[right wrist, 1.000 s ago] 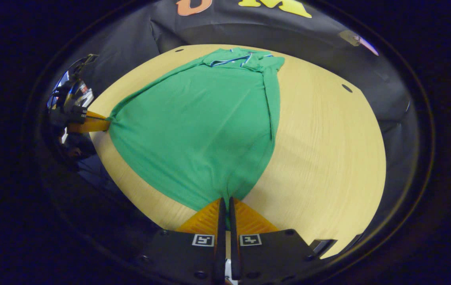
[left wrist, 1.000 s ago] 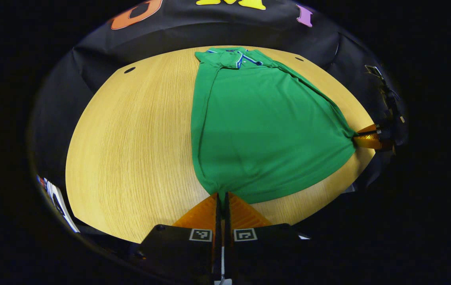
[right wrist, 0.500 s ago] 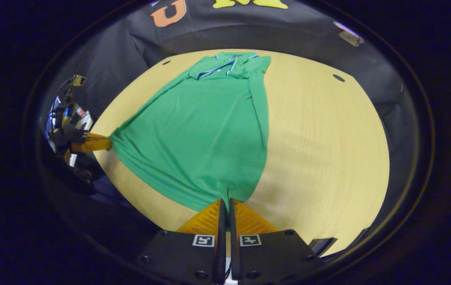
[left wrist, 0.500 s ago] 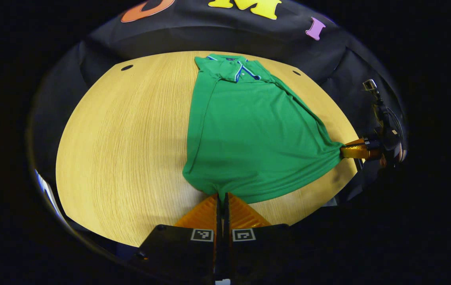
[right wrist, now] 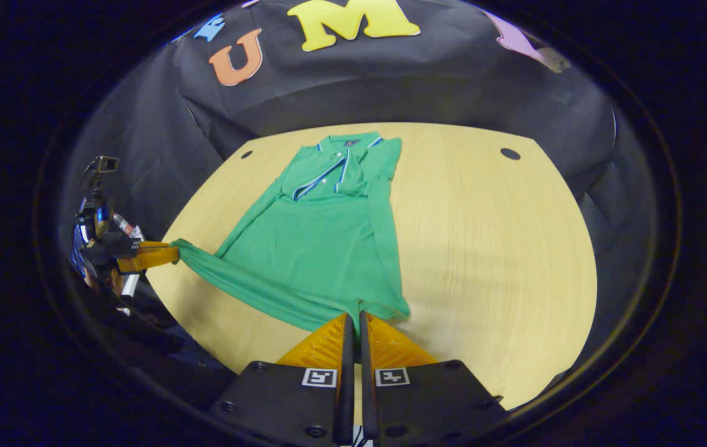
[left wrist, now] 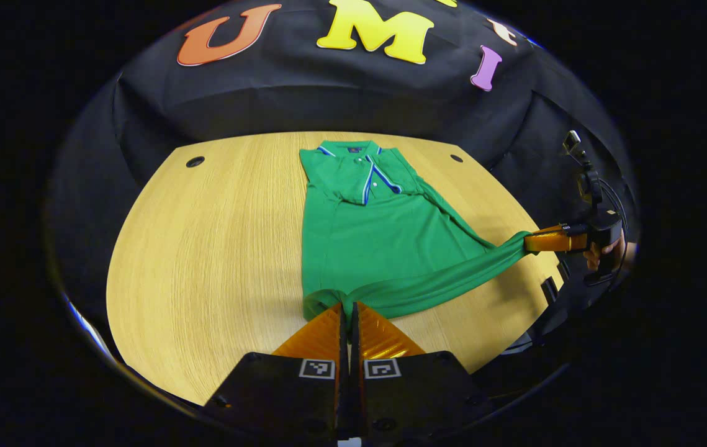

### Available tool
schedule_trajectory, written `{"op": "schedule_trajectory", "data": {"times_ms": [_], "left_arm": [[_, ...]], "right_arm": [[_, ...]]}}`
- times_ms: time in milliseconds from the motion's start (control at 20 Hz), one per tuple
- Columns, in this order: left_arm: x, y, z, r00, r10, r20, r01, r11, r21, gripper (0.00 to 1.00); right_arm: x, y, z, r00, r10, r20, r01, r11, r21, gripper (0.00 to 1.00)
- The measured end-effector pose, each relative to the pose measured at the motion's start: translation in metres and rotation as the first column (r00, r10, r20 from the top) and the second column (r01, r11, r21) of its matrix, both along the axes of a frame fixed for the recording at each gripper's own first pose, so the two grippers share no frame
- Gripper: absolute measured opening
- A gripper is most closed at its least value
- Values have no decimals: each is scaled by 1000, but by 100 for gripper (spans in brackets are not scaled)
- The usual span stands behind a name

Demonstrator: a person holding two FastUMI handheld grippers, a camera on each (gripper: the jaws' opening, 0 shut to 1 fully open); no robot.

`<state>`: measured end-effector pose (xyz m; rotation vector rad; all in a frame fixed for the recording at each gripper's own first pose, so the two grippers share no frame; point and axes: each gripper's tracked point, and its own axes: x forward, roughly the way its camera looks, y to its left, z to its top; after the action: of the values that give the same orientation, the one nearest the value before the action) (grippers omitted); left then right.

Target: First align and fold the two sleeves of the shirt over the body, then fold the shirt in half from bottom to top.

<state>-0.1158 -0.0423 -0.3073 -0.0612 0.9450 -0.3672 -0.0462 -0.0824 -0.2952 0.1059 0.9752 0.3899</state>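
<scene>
Shirt: your green polo shirt [left wrist: 372,242] lies on the wooden table [left wrist: 204,261], in the middle of the left gripper view, collar at the far end toward the booth wall. In the right gripper view the shirt [right wrist: 322,242] sits left of centre on the table [right wrist: 490,248].
Collar: the collar with its striped placket [left wrist: 369,180] is at the upper centre of the left gripper view, lying flat.
Sleeves: both sleeves look folded in over the body; the shirt reads as a narrow panel with straight side edges.
Hem: the bottom hem [left wrist: 434,282] is lifted off the table and stretched into a taut band between your two grippers, running from bottom centre to the right edge in the left gripper view.
Left gripper: your left gripper [left wrist: 347,313] is at bottom centre of its own view, fingers pressed together with one hem corner pinched between them. In the right gripper view it shows at the left edge [right wrist: 170,253], holding the other end of the band.
Right gripper: your right gripper [right wrist: 353,323] is at bottom centre of its own view, fingers closed narrow on the near hem corner. In the left gripper view it sits at the right edge [left wrist: 530,241], with your hand [left wrist: 604,251] behind it.
Table holes: one dark hole [left wrist: 195,162] at the upper left of the table, another [left wrist: 456,158] at the upper right.
</scene>
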Motion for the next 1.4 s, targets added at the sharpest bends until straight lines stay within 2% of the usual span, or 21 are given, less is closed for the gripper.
{"op": "schedule_trajectory", "data": {"times_ms": [200, 450, 500, 550, 750, 900, 1000, 1100, 1150, 1350, 1400], "left_arm": [[36, 1, 17, 998, 1, 55, -1, 1000, -9, 3], [102, 10, 46, 987, 42, 155, -38, 999, -28, 3], [115, 10, 53, 984, 53, 171, -47, 998, -37, 7], [126, 11, 57, 981, 63, 184, -56, 997, -44, 3], [174, 11, 88, 966, 102, 237, -84, 993, -85, 3], [210, 16, 100, 957, 96, 274, -77, 994, -79, 3], [227, 17, 104, 954, 101, 283, -80, 993, -85, 3], [242, 16, 106, 951, 102, 291, -79, 993, -91, 3], [251, 16, 106, 948, 104, 300, -82, 993, -87, 3], [285, 14, 95, 945, 120, 304, -95, 991, -96, 3], [292, 12, 92, 946, 127, 298, -100, 989, -104, 3]], "right_arm": [[39, 0, 26, 998, -48, 47, 46, 998, 38, 8], [90, 2, 50, 992, -71, 101, 65, 996, 58, 8], [101, 4, 56, 991, -80, 111, 73, 995, 65, 5], [107, 5, 61, 989, -85, 120, 77, 995, 70, 8], [156, 8, 92, 977, -109, 181, 96, 992, 79, 8], [189, 9, 111, 967, -116, 227, 98, 991, 85, 5], [207, 11, 115, 963, -121, 242, 102, 991, 89, 8], [223, 12, 115, 960, -130, 248, 110, 990, 92, 5], [231, 14, 113, 959, -137, 248, 115, 988, 98, 8], [264, 20, 106, 954, -149, 260, 127, 987, 101, 8], [272, 22, 104, 952, -152, 264, 129, 986, 102, 5]]}}
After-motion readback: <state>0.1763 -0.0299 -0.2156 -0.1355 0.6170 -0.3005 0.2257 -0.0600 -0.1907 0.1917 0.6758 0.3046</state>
